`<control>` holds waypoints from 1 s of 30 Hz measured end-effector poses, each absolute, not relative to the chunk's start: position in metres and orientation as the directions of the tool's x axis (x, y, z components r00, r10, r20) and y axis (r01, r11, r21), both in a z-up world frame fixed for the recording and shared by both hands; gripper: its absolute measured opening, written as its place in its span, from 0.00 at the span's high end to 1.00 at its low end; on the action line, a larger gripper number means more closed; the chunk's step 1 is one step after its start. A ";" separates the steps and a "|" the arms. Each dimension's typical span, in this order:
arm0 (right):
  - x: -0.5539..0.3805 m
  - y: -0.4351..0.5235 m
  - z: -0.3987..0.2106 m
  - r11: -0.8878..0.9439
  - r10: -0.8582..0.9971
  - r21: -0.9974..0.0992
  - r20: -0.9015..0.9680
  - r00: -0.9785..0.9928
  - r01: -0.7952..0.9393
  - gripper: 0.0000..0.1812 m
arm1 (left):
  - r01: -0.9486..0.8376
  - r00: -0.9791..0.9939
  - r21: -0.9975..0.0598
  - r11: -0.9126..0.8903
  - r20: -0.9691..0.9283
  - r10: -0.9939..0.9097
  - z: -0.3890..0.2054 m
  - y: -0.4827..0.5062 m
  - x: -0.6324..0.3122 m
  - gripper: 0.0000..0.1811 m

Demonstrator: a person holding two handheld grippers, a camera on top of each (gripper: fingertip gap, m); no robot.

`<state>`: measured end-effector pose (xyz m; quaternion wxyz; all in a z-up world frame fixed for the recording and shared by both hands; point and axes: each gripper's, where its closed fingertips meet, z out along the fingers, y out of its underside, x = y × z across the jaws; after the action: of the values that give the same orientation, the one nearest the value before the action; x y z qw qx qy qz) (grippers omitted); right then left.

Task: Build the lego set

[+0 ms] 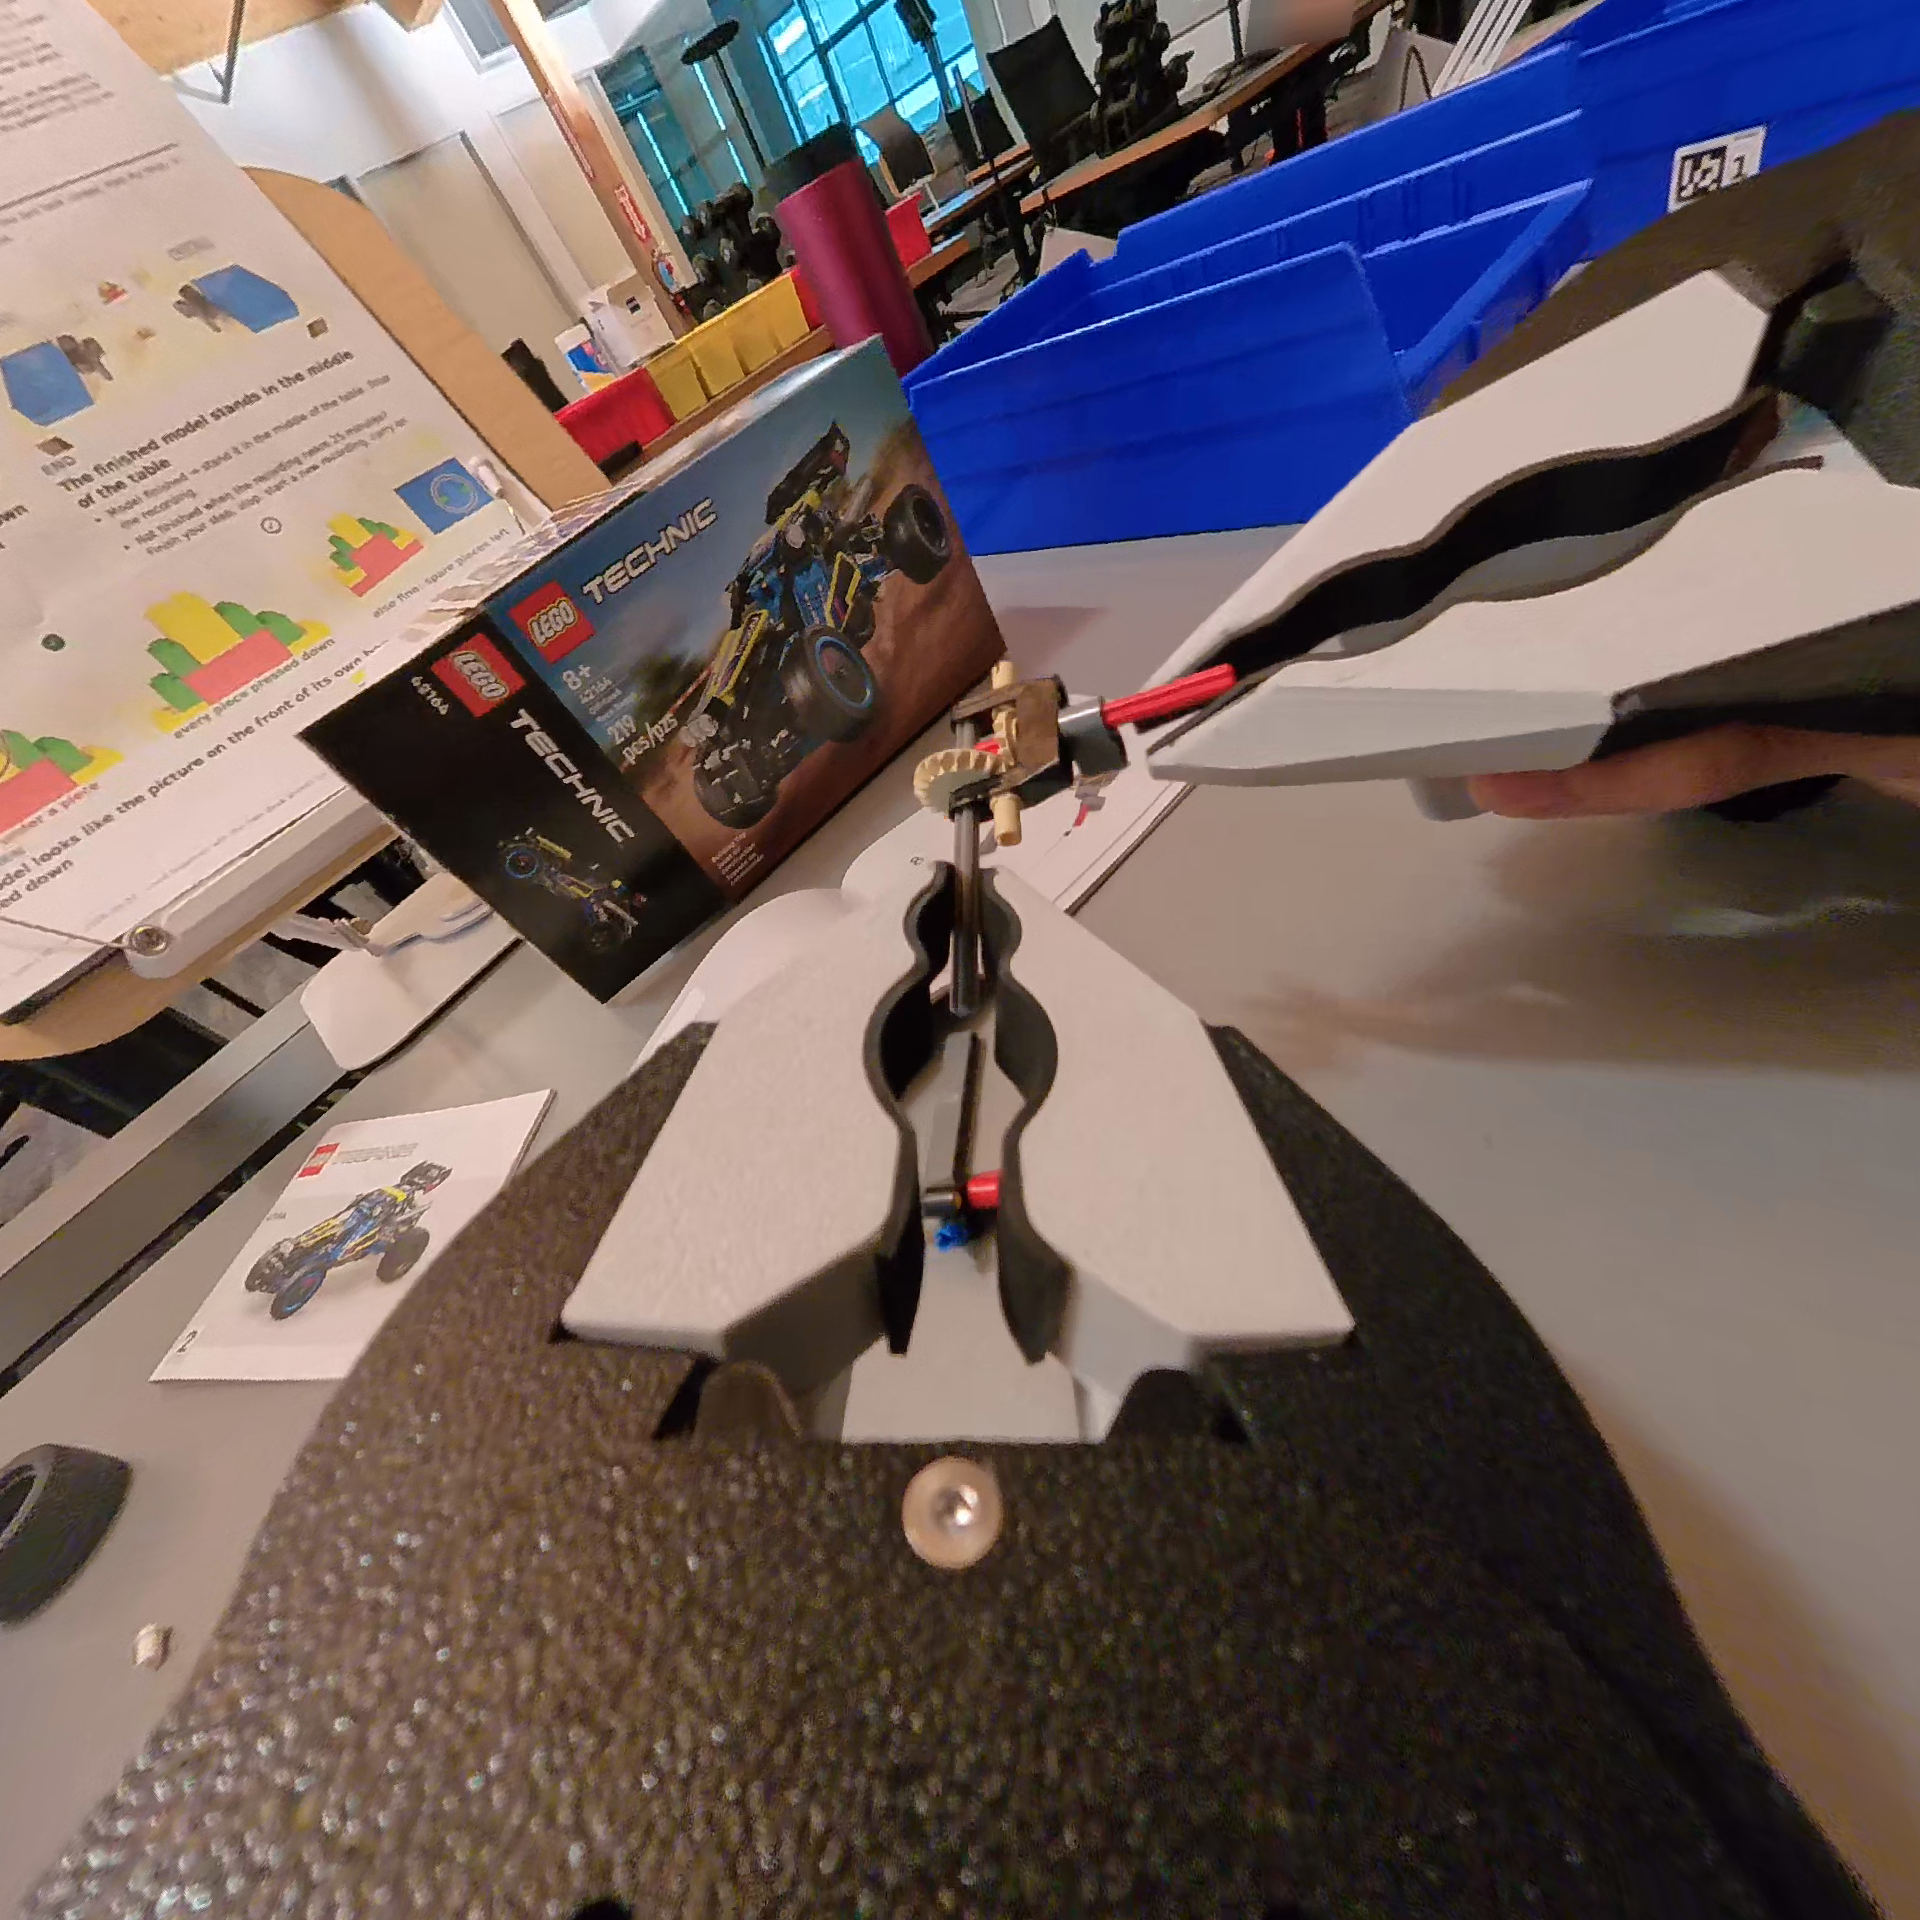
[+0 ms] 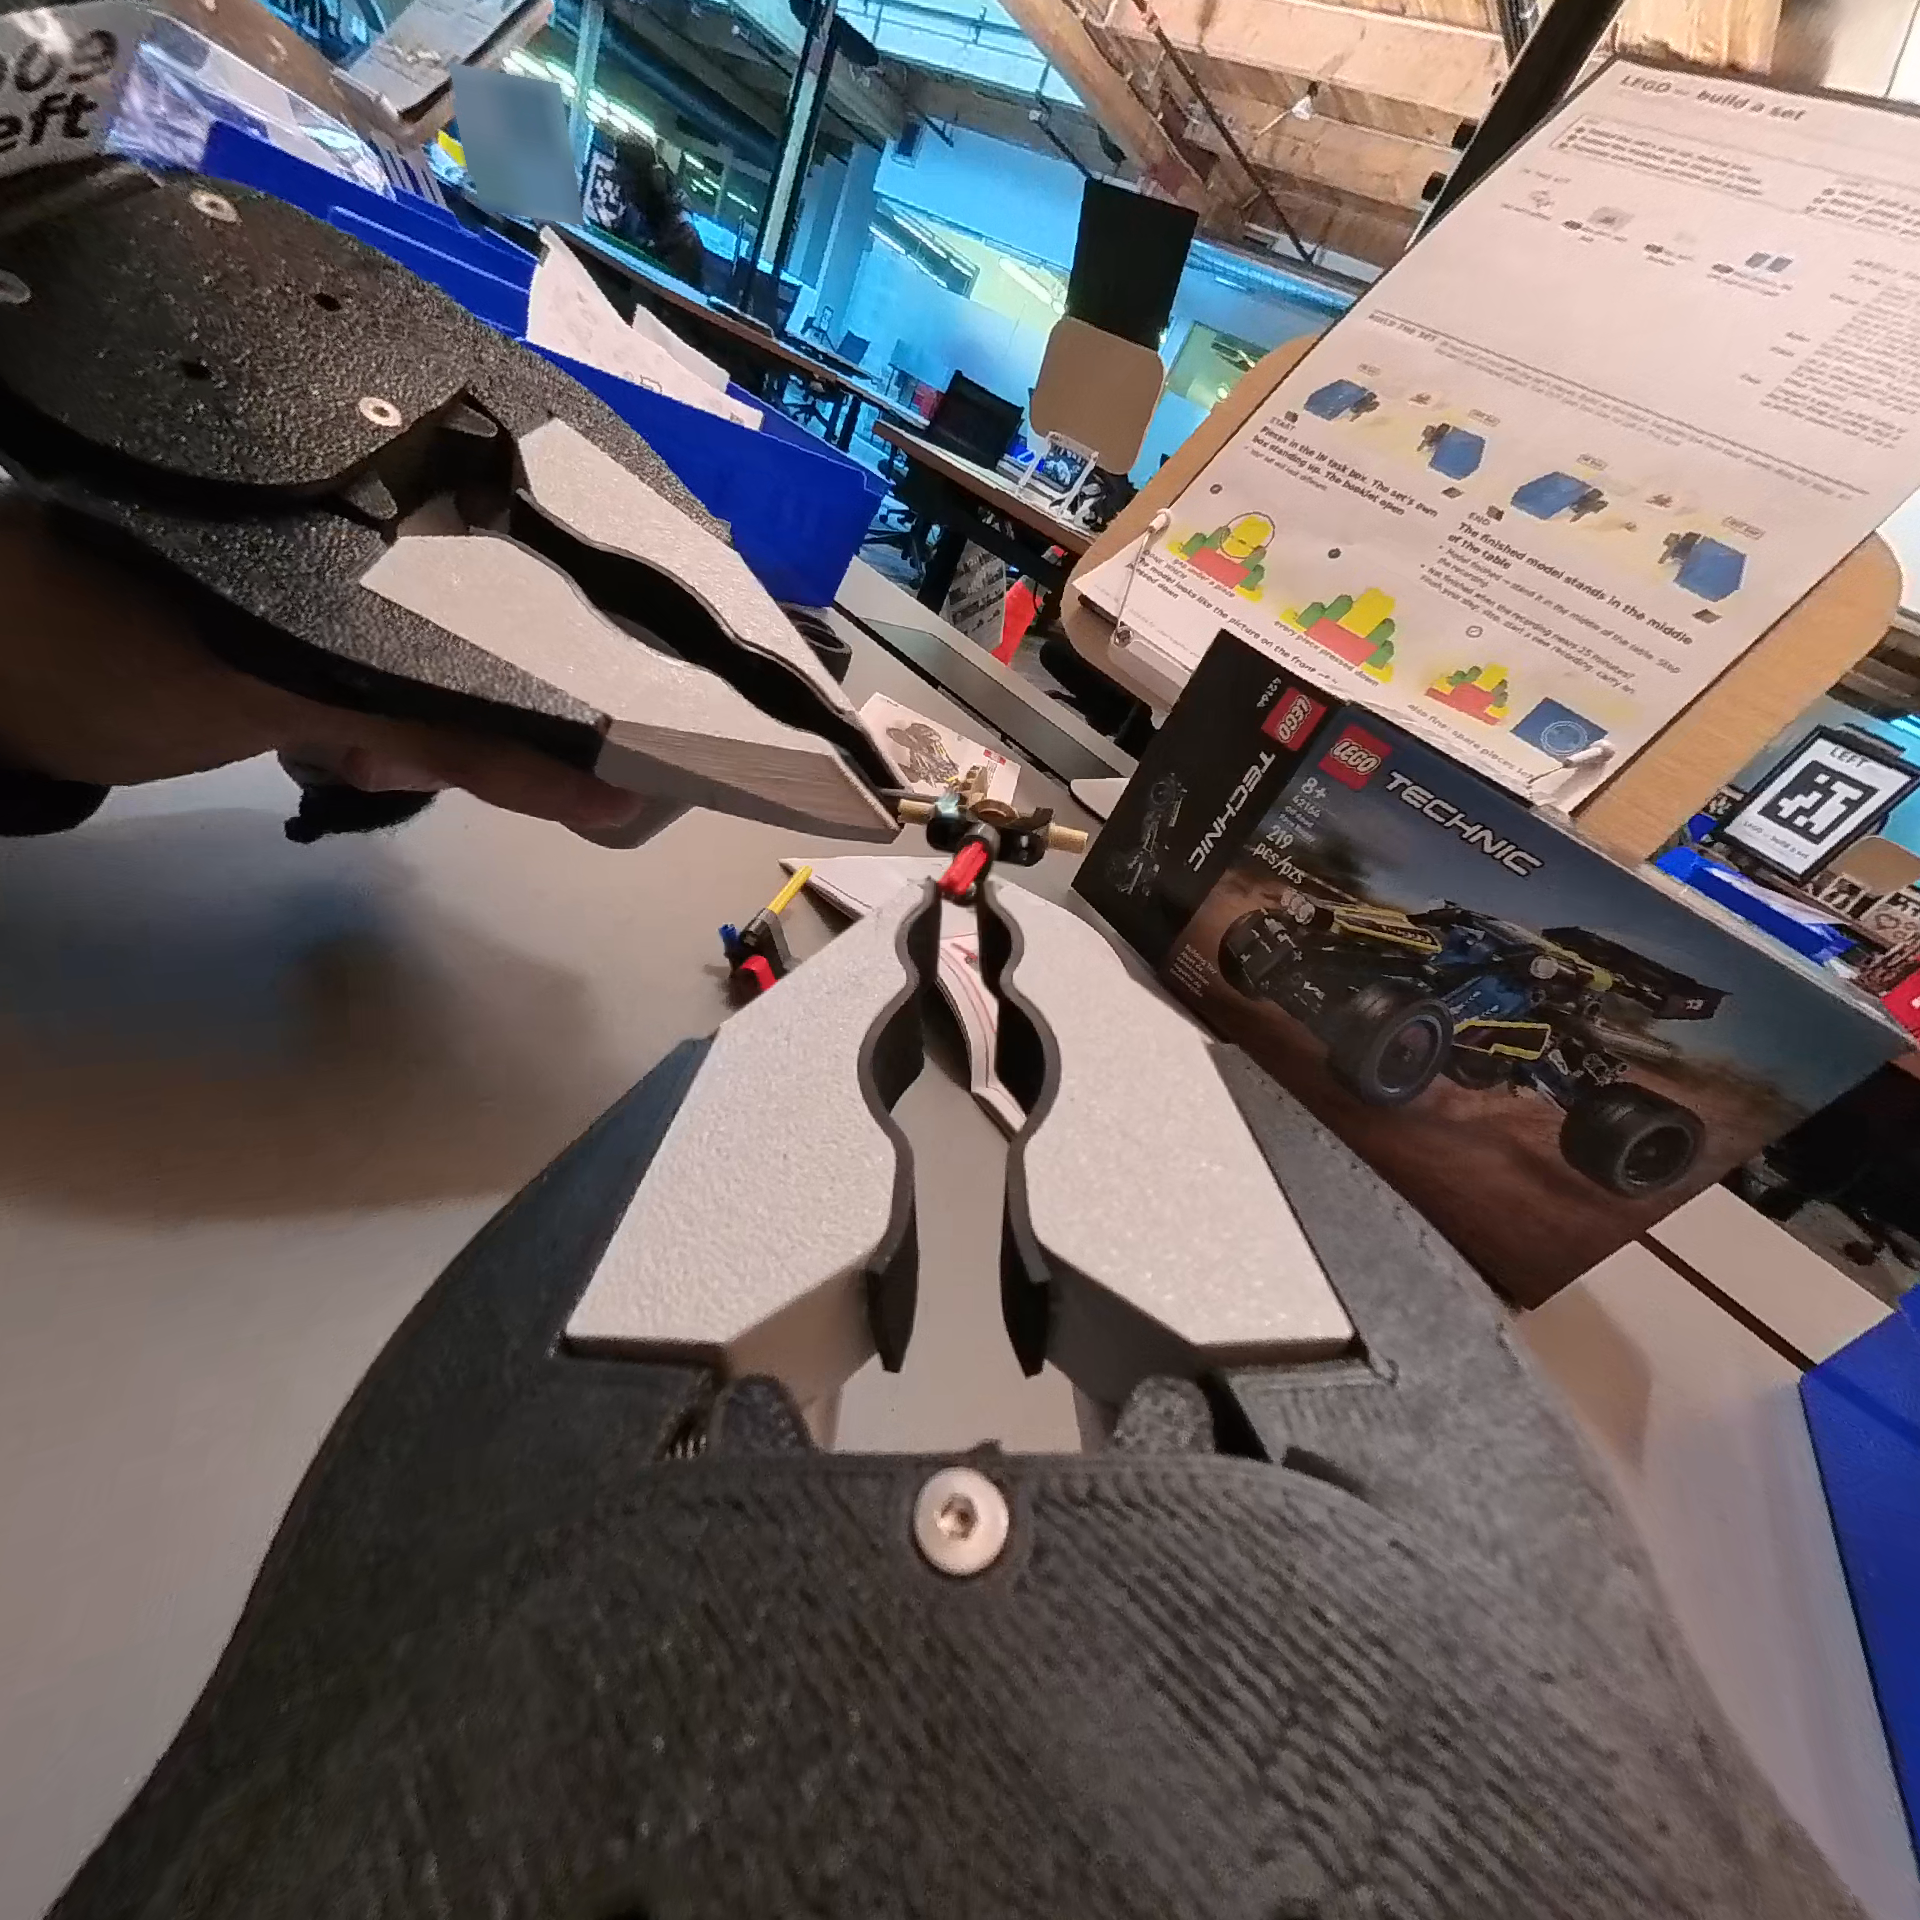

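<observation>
Two tools [image 1: 961,883] [image 2: 951,894], crossed axles [image 1: 966,904].

Bright, even indoor light with cool daylight from distant windows; soft shadows pool on the smooth grey tabletop [image 2: 343,1039]; wide-angle distortion bends edges, background softly blurred.

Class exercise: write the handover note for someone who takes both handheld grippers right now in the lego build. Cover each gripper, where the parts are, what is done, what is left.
Left gripper: shut on the black axle of the small gear assembly, held above the table.
Right gripper: shut on the red axle sticking out of the same assembly's side.
Elsewhere: set box standing behind the work; booklet lying flat; a second small sub-assembly with a yellow axle on the table; a loose tyre; blue bins behind.
Done: only this small gear piece and one other.
Left: nearly the whole model.
</observation>
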<state>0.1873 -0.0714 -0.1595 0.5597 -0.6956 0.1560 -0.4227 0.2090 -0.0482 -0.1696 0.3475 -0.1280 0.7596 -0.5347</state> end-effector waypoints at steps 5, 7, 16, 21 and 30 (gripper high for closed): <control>0.187 -0.069 -0.162 -0.352 -0.674 -0.898 0.438 0.594 0.263 0.97 | 0.174 -0.726 -0.901 0.397 -0.390 -0.567 -0.170 -0.044 0.212 0.99; 0.186 -0.067 -0.164 -0.355 -0.662 -0.897 0.440 0.607 0.263 0.94 | 0.178 -0.718 -0.894 0.412 -0.404 -0.567 -0.172 -0.041 0.214 0.99; 0.180 -0.061 -0.170 -0.314 -0.654 -0.939 0.321 0.685 0.140 0.91 | 0.139 -0.664 -0.844 0.519 -0.468 -0.583 -0.186 -0.002 0.220 0.99; 0.166 -0.034 -0.194 -0.274 -0.598 -0.946 0.025 0.801 -0.174 0.84 | 0.131 -0.624 -0.786 0.604 -0.539 -0.566 -0.197 0.011 0.208 0.99; 0.169 -0.029 -0.183 -0.264 -0.639 -0.962 0.124 0.759 -0.066 0.95 | 0.154 -0.624 -0.794 0.588 -0.539 -0.566 -0.187 -0.003 0.186 0.99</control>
<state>0.1694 -0.0288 -0.1832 0.5594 -0.7527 0.2342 -0.2562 0.1857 -0.0033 -0.1870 0.4135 -0.1305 0.7892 -0.4349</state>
